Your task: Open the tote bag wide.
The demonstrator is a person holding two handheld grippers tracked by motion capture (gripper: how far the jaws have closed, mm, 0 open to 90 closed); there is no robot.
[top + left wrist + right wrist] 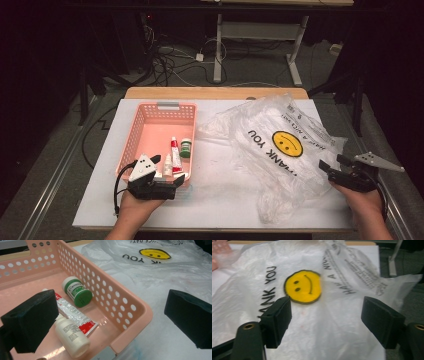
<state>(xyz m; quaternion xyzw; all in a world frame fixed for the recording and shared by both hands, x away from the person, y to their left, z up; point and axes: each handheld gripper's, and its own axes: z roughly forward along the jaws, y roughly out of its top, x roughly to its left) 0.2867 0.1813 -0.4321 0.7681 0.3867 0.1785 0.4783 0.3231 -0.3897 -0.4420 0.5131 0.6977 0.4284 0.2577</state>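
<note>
1. Plastic bag [272,150]: a clear, crumpled bag printed with "THANK YOU" and a yellow smiley face [287,143]. It lies flat on the right half of the white tabletop [215,200]. In the high view it sits at 3 o'clock from the basket.
2. Right gripper [334,166]: it sits at the bag's right edge, at 4 o'clock from the smiley face. Its jaws stand spread apart, with nothing pinched. In the right gripper view [325,322] the bag film lies below and beyond the gap between the pads.
3. Left gripper [167,172]: it rests at the near right corner of the pink basket [145,117]. Its jaws are spread wide. In the left gripper view [110,322] one pad hangs over the basket interior and the other over the tabletop; the basket corner lies between them, untouched.
4. Basket contents: a green-capped jar [77,291], a red-and-white tube [75,315] and a small white bottle [71,336] lie side by side at the near right end.
5. Surface: the white top covers a wooden table [215,92], whose edge shows at 12 o'clock.
6. Room: dark, with a grey floor; cables [167,62] and a white desk frame [260,35] stand beyond the table.
</note>
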